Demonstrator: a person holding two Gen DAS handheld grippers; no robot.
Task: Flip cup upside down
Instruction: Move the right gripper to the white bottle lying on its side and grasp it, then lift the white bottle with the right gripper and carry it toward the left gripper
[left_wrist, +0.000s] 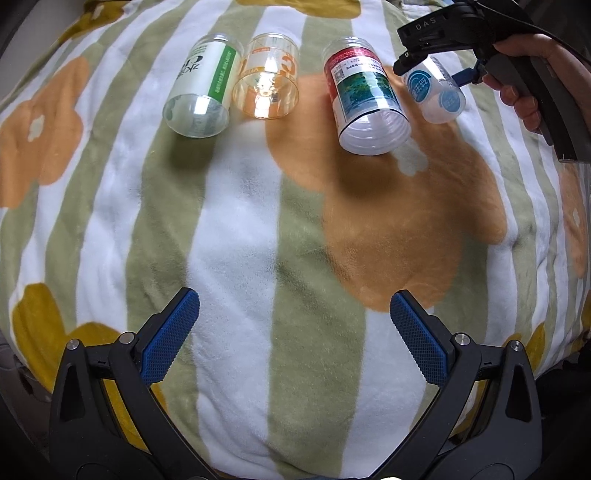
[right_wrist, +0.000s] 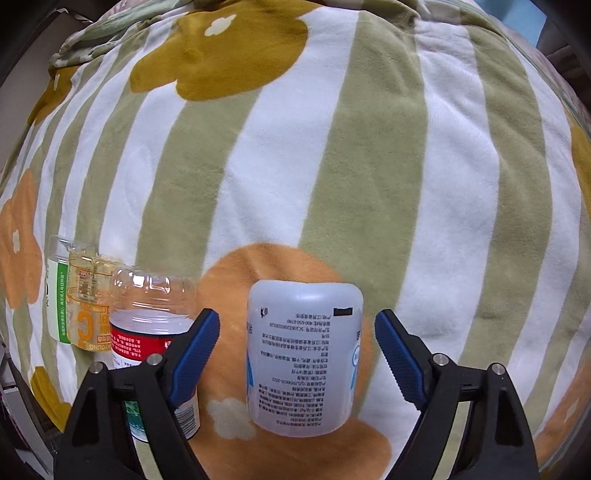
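Left wrist: "DAS" on right gripper (left_wrist: 436, 70).

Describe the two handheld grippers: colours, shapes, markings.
Both are black plastic with two angled fingers, blue cross-hatched pads and silver pivot bolts: the left gripper and the right gripper. Seen from the left wrist view, the right one has a grey pistol handle, a blue trigger, a black cable and "DAS" lettering.

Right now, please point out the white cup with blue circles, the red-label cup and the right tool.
white cup (right_wrist: 304, 354), right wrist view, on its printed side.
red-label cup (left_wrist: 364, 92), left wrist view, on its label.
right tool (right_wrist: 295, 347), right wrist view, midway between its open blue fingertips.
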